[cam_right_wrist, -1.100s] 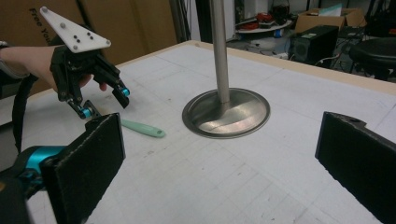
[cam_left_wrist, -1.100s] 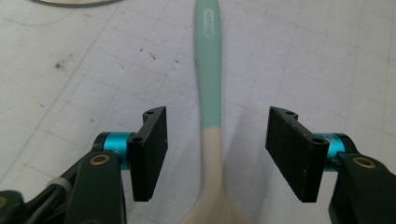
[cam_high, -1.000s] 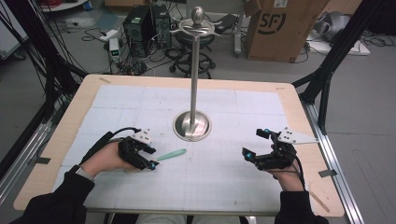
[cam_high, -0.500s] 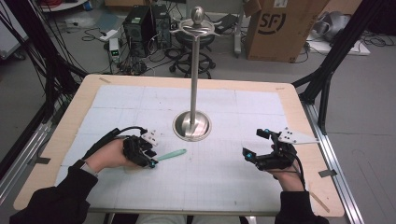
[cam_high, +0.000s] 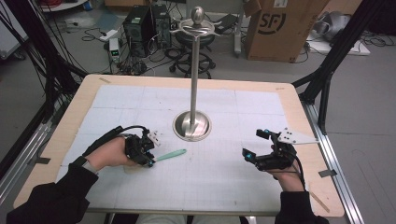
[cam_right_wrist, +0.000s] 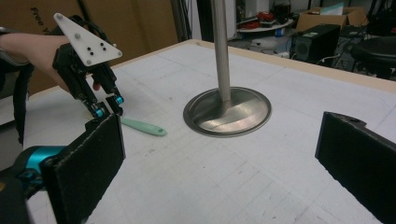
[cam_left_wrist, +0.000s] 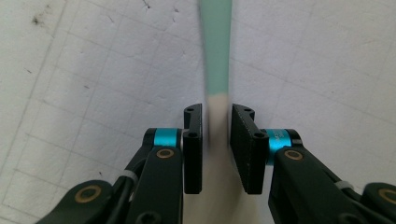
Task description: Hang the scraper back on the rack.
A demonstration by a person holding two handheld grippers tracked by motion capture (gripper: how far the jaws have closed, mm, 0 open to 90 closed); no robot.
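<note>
The left gripper (cam_left_wrist: pixel 216 122) is straddling the green utensil's (cam_left_wrist: pixel 215 46) pale end—a gap showing beside each jaw; right gripper (cam_right_wrist: pixel 219 158) gaping wide.

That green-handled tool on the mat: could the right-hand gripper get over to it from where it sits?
Probably yes. The right gripper is open, and bare mat lies between it and the green-handled tool. But the left gripper already has its jaws around the tool's pale end.

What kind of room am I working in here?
Likely a lab or workshop set up for recording: a gridded table framed by black rig poles, computer towers and loose cables on the floor, and a cardboard box behind.
</note>
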